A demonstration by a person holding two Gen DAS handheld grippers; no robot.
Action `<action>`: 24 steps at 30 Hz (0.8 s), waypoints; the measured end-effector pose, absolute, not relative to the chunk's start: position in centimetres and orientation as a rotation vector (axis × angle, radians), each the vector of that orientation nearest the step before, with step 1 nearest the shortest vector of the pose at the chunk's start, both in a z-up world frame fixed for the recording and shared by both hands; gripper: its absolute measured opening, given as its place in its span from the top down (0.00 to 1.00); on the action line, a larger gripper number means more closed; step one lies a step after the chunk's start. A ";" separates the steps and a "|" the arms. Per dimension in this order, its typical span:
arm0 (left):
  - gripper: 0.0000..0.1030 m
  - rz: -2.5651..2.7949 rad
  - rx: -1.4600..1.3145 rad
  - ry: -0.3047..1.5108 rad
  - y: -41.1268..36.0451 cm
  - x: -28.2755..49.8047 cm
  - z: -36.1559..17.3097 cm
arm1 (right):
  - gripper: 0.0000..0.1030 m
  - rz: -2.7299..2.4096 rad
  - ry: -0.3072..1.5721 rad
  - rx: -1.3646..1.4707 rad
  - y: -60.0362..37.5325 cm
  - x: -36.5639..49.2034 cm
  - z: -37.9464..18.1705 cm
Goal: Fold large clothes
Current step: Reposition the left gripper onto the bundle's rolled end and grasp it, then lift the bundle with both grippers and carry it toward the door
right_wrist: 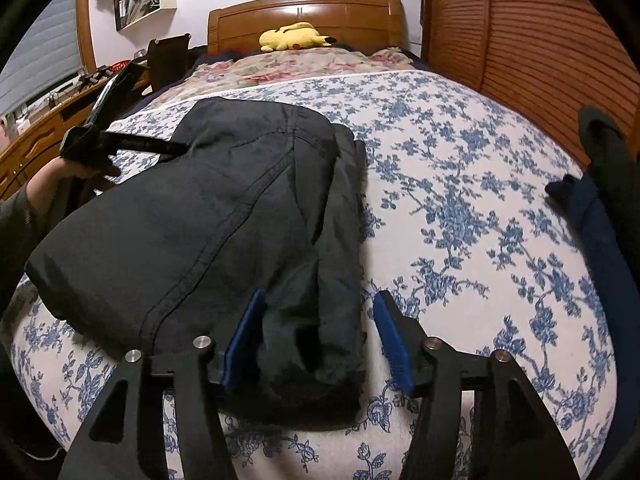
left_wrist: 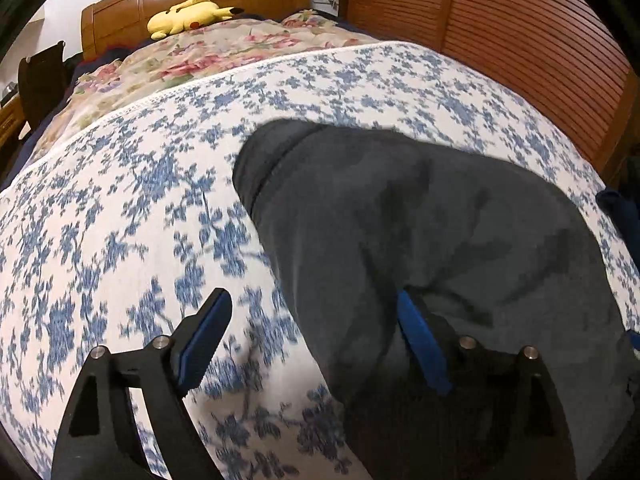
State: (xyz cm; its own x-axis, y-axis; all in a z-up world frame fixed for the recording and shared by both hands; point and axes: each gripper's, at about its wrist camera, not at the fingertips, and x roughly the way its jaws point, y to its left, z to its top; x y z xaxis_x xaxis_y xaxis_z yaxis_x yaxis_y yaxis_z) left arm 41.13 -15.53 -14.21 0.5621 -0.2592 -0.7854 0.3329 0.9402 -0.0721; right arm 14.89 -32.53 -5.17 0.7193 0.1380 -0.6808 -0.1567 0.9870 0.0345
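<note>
A dark grey garment (left_wrist: pixel 400 220) lies folded into a long bundle on the blue-flowered bedsheet (left_wrist: pixel 120 200). My left gripper (left_wrist: pixel 312 298) stands wide open over its left edge; the left finger (left_wrist: pixel 208 336) is over bare sheet, the right finger (left_wrist: pixel 420 344) over the cloth. In the right wrist view the same garment (right_wrist: pixel 200 220) runs away from me. My right gripper (right_wrist: pixel 320 296) is open around its near right end, and the right pad (right_wrist: pixel 392 340) stands clear of the cloth. A hand (right_wrist: pixel 68 172) holds the left gripper at the garment's far left.
A flowered quilt (right_wrist: pixel 304 64) and a yellow plush toy (right_wrist: pixel 294 36) lie by the wooden headboard (right_wrist: pixel 312 12). Slatted wooden doors (right_wrist: pixel 540 48) line the right side. Dark blue clothing (right_wrist: pixel 592 220) lies at the bed's right edge. A desk (right_wrist: pixel 40 136) stands left.
</note>
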 end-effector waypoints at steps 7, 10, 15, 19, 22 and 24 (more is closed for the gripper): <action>0.17 -0.382 0.029 0.899 -14.8 43.0 -13.7 | 0.38 0.201 0.789 0.048 -33.3 15.1 -5.8; 0.17 -0.363 0.035 0.865 -14.9 43.8 -13.3 | 0.37 0.202 0.811 0.054 -33.1 15.6 -6.2; 0.18 -0.367 0.016 0.863 -14.9 45.1 -13.5 | 0.37 0.224 0.849 0.092 -32.9 16.4 -6.9; 0.32 -0.397 0.001 0.867 -15.2 45.8 -13.8 | 0.37 0.250 0.868 0.136 -33.1 16.8 -7.2; 0.42 -0.405 -0.004 0.869 -15.5 45.9 -13.9 | 0.37 0.273 0.882 0.162 -33.2 17.3 -7.6; 0.50 -0.414 -0.004 0.871 -15.6 46.0 -14.0 | 0.48 0.310 0.888 0.189 -33.2 17.5 -7.7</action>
State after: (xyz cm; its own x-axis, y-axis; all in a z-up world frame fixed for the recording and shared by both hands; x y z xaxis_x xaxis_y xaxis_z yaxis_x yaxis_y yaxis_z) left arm 45.96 -15.63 -13.99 0.5701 -0.3540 -0.7414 0.3508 0.9209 -0.1700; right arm 17.52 -33.25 -7.74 0.5902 0.3423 -0.7311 -0.1868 0.9390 0.2888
